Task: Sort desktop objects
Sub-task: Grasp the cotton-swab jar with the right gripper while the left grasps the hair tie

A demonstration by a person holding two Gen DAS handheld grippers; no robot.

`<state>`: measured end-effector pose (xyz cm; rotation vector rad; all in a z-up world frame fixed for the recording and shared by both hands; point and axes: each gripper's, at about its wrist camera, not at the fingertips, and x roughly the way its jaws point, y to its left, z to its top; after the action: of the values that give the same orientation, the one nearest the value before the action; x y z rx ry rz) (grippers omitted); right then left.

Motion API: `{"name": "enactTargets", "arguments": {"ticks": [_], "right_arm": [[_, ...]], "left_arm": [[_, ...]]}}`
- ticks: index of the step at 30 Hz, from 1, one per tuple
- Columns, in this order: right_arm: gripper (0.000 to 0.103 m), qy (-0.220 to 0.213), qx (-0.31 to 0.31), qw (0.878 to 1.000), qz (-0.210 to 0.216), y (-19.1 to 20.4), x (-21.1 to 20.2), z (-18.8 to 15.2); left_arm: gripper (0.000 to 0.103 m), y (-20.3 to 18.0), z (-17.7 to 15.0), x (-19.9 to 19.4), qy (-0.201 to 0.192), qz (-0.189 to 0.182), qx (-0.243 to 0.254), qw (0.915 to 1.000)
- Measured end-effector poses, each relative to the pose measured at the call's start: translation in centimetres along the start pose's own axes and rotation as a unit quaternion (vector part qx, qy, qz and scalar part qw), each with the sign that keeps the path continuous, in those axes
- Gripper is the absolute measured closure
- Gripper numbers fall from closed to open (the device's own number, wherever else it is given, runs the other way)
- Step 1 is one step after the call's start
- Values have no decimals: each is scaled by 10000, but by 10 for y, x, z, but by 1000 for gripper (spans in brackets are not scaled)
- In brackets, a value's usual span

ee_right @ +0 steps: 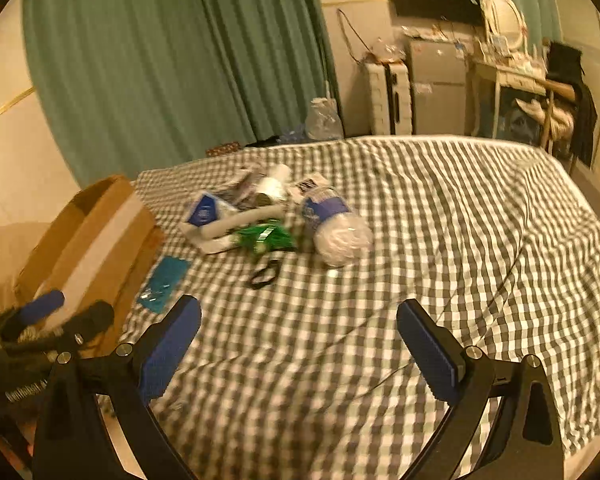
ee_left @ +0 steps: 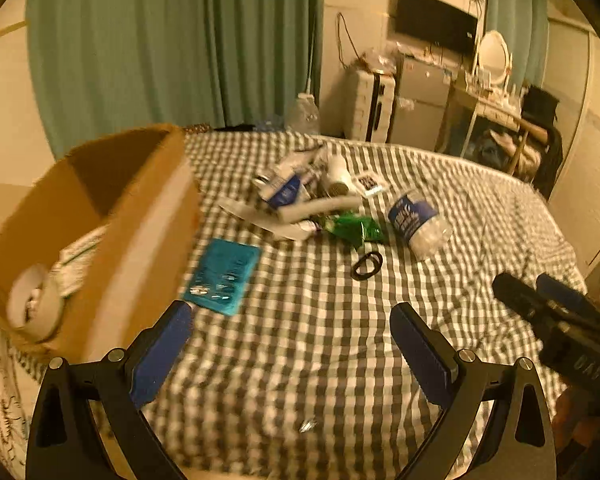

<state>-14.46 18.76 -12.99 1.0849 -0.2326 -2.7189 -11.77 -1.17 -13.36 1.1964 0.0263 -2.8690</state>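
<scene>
Cluttered small objects point(ee_left: 312, 196) lie heaped on the checked bed point(ee_left: 300, 340), right of the brown cardboard box point(ee_left: 100, 220); blur hides most labels. Left tool point(ee_left: 292, 344) and right tool point(ee_right: 300, 344) both gape, released and empty.

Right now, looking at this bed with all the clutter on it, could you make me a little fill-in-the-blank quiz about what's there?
1. The cardboard box stands on the ____ side of the clutter pile.
2. The plastic bottle with the blue label lies on its ____.
3. The flat teal packet lies between the pile and the ____.
4. Both the left gripper and the right gripper hold ____.

Missing words: left; side; box; nothing
</scene>
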Motion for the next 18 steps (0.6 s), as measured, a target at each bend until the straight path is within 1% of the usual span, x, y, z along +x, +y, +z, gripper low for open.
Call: {"name": "enactTargets", "arguments": {"ticks": [2, 4, 7, 10, 12, 14, 16, 17, 18], "right_arm": [[4, 11, 1, 10000, -69, -14, 16, 7], [4, -7, 15, 10000, -63, -25, 30, 13], [4, 74, 154, 9997, 167, -42, 58, 28], [4, 37, 130, 9994, 320, -41, 76, 43], [4, 28, -28, 9993, 377, -38, 95, 52], [4, 137, -141, 9991, 383, -35, 114, 57], [5, 302, -62, 9981, 530, -36, 136, 59], [6, 364, -34, 9977, 569, -36, 144, 60], [10, 426, -55, 9976, 546, -35, 152, 60]], "left_arm": [[1, -10, 3, 23, 103, 2, 13, 9999], [1, -18, 7, 45, 204, -125, -13, 9997], [1, -32, 13, 74, 257, -136, 153, 9995], [1, -45, 14, 100, 287, -191, 277, 9990], [1, -50, 14, 115, 309, -217, 298, 9988], [1, -57, 14, 129, 314, -220, 367, 9986], [1, -60, 14, 143, 360, -139, 424, 9984], [1, -60, 14, 150, 407, -117, 410, 9983], [1, -59, 15, 155, 445, -127, 372, 9982]]}}
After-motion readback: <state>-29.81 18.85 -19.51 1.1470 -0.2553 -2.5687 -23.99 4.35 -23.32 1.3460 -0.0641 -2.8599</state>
